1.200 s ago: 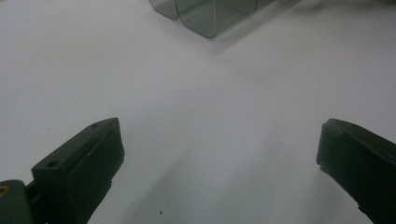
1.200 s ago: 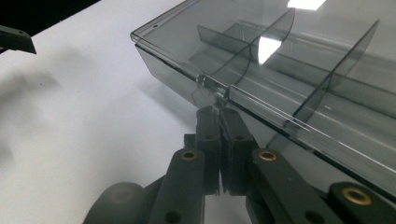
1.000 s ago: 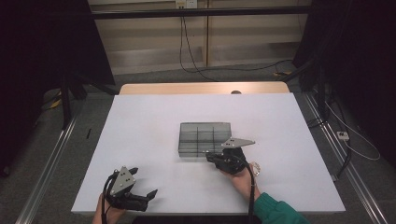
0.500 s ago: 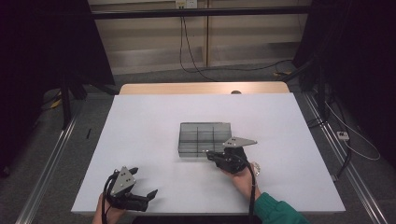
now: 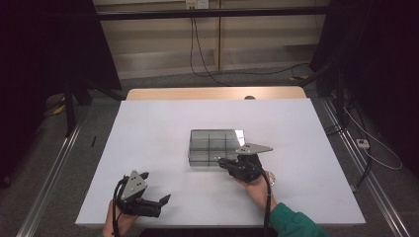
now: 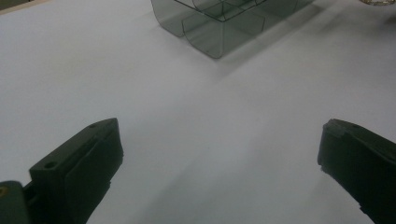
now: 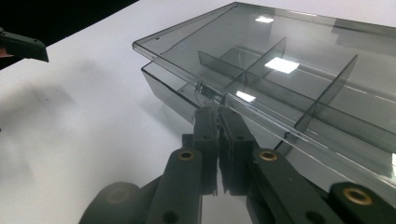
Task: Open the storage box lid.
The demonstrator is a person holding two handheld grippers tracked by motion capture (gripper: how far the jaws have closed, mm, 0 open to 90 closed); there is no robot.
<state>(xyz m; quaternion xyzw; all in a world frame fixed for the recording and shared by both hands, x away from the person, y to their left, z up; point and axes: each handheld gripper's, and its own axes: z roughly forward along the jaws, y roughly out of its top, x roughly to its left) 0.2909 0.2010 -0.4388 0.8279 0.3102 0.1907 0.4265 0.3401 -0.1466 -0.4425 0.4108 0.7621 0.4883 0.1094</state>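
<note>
- Box [image 5: 213, 146]: smoked clear plastic with inner dividers, mid-table, a little to our right of centre; lid [image 7: 261, 56] lifted slightly off the base at the near edge.
- Right gripper [image 7: 218, 109]: jaws clenched on the lid's small front tab.
- Step, as we judge it: raising the lid. We would lift in an arc about the far hinge, slowly, so the base stays put.
- Left gripper [image 5: 148, 190]: jaws released and wide, near the table's front edge, well apart from the box; free to steady the base.
- Table [image 5: 148, 128]: bare white surface on all sides of the box.
</note>
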